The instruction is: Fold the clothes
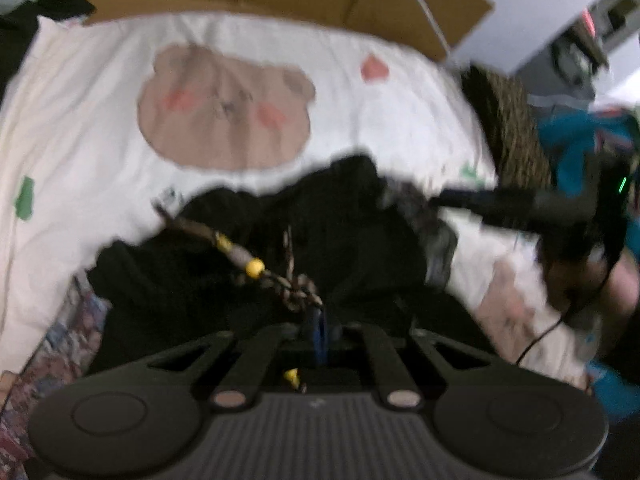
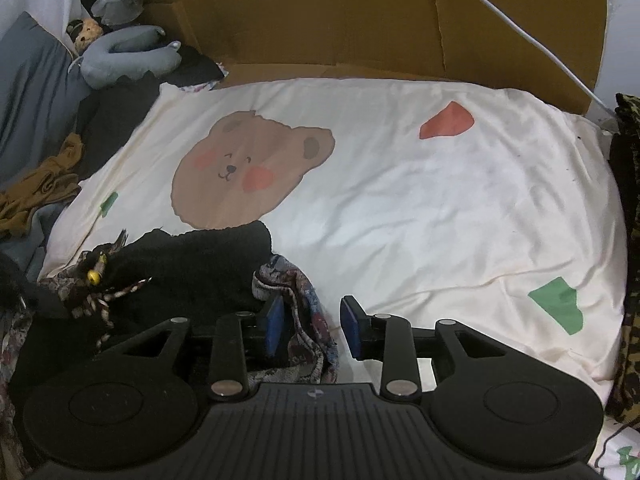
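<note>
Bed (image 2: 440, 208) first: we see its white bear sheet spread flat, good for folding. Cardboard box (image 2: 320, 20) stands behind it; its inside is hidden. Black garment (image 2: 200, 264) lies bunched at the near edge. Our left gripper (image 1: 318, 328) has its jaws together on its cord (image 1: 296, 292). Our right gripper (image 2: 308, 328) has jaws apart, patterned cloth (image 2: 304, 320) loose between.

black hand-held gripper (image 2: 312, 326) with blue pads (image 2: 274, 326), ribbed base, round side discs, silver pivot screws
</note>
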`<state>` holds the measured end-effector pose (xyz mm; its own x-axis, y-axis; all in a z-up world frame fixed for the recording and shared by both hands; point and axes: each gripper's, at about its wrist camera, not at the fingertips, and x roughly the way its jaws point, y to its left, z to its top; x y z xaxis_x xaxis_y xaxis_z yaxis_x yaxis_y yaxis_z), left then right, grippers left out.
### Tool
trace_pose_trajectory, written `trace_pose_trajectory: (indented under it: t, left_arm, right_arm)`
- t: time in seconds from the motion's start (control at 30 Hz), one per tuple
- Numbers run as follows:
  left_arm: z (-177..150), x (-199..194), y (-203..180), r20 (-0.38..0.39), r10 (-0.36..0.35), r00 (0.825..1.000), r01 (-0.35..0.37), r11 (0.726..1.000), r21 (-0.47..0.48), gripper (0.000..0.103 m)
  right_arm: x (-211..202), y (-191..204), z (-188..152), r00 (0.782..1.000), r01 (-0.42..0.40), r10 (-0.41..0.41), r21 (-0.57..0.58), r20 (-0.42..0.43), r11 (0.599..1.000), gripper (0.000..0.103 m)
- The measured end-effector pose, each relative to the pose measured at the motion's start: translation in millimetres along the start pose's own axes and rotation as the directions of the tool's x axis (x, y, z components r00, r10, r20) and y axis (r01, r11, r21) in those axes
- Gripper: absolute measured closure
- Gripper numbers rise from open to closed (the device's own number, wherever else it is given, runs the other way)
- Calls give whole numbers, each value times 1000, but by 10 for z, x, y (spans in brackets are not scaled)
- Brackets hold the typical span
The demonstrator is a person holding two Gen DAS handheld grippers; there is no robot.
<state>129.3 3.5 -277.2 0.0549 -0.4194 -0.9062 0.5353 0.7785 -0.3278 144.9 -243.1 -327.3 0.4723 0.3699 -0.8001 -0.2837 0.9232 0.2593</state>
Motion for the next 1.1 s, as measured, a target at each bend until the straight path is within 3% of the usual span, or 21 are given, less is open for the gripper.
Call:
trace_pose_trajectory:
  t: [0.2,0.37,0.5,0.67,0.97,1.1]
  left_arm:
    - [-128,-73,92,21,16,1000,-16,1000,-11,77]
    - [0,-161,263,68,78,995,-75,996,-51,72]
    - [174,-138,356,113,104,988,-98,993,-64,63]
    - [359,23,540,116,130,985,-115,985,-131,51]
    - [562,347,869,75,87,993,-65,964,-257,47]
    - [567,459,1060,47,46,998,-24,921,-388,47]
  right_arm:
    - [34,-25,-53,1000,12,-12,1,-21,1000,65]
    - [76,-22,-59,1000,13,-13,-3,-25,1000,65]
    - [90,-8,-64,1000,11,-11,-6,-15,1000,65]
    - [133,-5,-65,1000,9,-10,-29,-28,1000,65]
    - [186,-67,-49,1000,19,-20,-32,-20,999,65]
    - [213,-103,-28,1000,17,-18,-25,-20,1000,65]
